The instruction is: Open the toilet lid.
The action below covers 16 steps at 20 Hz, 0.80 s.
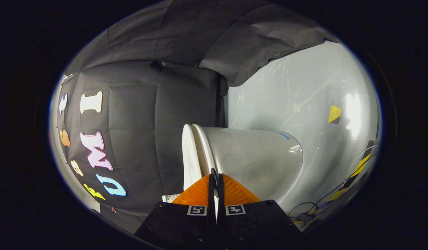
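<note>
Gripper view: we see the toilet (255, 156) just ahead of the tongs (214, 175), its lid (189, 156) edge meeting the fingertips. Our tongs are nearly closed, and we cannot tell whether both fingers press on the lid.

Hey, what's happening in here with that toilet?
A person is working a hand-held two-finger gripper on a white ceramic toilet, aiming to open its lid. The view is rolled sideways, so the toilet looks tipped over. The fingers are closed nearly together, apparently pinching the edge of the thin white lid. The lid appears to lie flat against the seat, not yet raised.
</note>
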Tool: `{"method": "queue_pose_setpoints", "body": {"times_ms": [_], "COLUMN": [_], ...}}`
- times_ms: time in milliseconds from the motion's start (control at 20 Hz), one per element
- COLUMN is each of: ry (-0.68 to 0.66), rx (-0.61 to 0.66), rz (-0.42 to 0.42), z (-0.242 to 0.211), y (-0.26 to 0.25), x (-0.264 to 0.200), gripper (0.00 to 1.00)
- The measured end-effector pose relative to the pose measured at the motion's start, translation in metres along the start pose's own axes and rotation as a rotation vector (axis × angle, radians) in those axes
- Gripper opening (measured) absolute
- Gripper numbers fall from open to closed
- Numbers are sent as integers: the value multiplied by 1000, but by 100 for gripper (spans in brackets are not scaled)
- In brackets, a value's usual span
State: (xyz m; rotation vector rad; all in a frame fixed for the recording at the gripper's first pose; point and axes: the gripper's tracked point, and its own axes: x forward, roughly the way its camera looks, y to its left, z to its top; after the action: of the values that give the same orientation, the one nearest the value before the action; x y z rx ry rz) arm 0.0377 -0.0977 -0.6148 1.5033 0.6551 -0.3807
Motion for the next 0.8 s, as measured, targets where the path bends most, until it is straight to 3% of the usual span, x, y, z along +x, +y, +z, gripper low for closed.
{"method": "queue_pose_setpoints", "body": {"times_ms": [250, 800], "ry": [0, -98], "rx": [-163, -538], "rz": [-89, -141], "z": [-7, -33], "y": [22, 137], "x": [-9, -55], "gripper": [6, 5]}}
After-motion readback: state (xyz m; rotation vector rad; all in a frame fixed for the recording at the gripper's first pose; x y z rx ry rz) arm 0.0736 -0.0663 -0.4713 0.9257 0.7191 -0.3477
